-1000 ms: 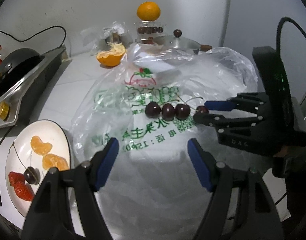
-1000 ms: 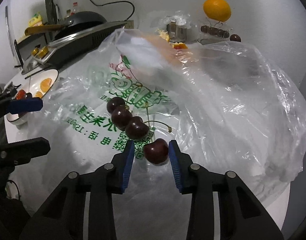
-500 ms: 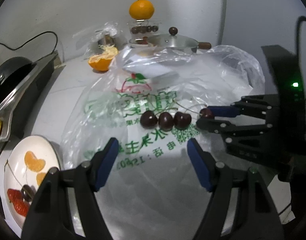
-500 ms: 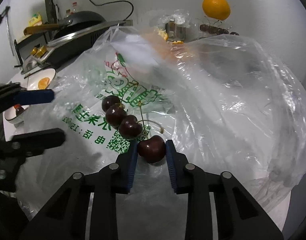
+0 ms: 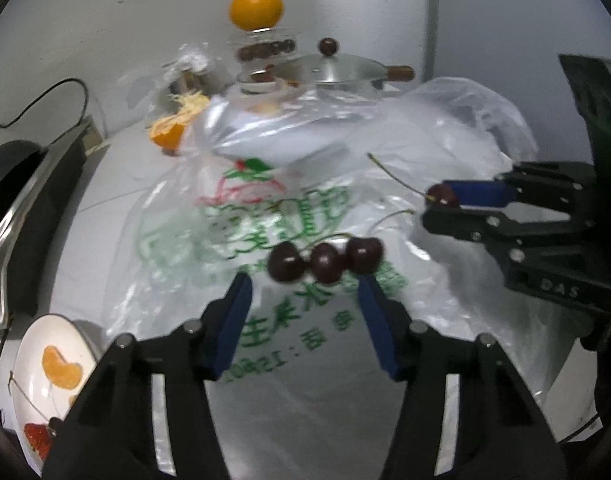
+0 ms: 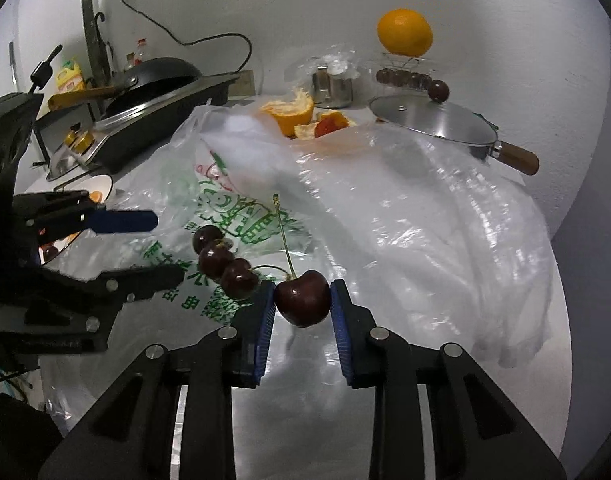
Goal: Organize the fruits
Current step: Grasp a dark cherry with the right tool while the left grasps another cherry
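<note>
Three dark cherries [image 5: 325, 262] lie in a row on a clear plastic bag [image 5: 305, 400] with green print. My left gripper [image 5: 303, 284] sits just short of them. Its jaws are closing, the cherries are just beyond its tips, and nothing is pressed. My right gripper [image 6: 302, 293] is shut on a fourth cherry [image 6: 302, 298], stem upward, held slightly above the bag. In the left wrist view, the right gripper [image 5: 433, 205] and its cherry [image 5: 441, 195] are at the right. In the right wrist view, the left gripper [image 6: 167, 248] is beside the cherry row [image 6: 217, 258].
A white plate [image 5: 29, 364] with orange segments and a strawberry sits near left. A stove with a black wok [image 6: 153, 76] lines the left side. At the back are cut orange halves [image 6: 289, 112], a pan lid [image 6: 429, 120] and a whole orange [image 6: 404, 32] on a glass stand.
My right gripper shut on the end cherry and lifted it off the bag. My left gripper moved in toward the three cherries, and its jaws narrowed.
</note>
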Demonstrator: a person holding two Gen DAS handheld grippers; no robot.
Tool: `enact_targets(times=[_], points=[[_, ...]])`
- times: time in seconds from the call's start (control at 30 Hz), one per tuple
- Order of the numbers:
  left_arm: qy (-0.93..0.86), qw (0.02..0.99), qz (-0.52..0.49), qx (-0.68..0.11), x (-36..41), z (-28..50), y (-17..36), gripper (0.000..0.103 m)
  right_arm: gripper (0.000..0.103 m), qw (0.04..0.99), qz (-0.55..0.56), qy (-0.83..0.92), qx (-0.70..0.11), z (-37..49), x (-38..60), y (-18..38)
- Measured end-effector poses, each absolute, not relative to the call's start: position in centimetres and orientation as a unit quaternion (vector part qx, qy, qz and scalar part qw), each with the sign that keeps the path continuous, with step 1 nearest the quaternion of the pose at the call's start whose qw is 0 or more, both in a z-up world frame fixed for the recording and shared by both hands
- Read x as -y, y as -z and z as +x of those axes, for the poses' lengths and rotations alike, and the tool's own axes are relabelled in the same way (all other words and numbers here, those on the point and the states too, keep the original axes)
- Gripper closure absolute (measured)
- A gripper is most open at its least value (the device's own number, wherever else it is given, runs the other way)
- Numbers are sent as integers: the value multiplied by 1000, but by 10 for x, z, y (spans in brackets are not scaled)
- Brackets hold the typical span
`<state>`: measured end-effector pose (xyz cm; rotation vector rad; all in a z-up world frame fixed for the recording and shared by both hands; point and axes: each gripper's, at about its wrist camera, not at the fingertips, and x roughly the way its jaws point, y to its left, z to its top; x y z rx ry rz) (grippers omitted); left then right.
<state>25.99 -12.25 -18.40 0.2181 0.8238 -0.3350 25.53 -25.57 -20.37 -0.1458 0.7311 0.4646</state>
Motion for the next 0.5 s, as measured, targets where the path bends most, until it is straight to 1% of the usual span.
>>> enact_targets(times=[0.2, 0.5], points=[[183, 896, 112, -388, 143, 257, 182, 49, 73, 910, -69, -222, -343, 249, 267, 194], [225, 894, 155, -355, 176, 259, 175, 58, 73, 913, -44, -212, -347, 243, 286, 199]])
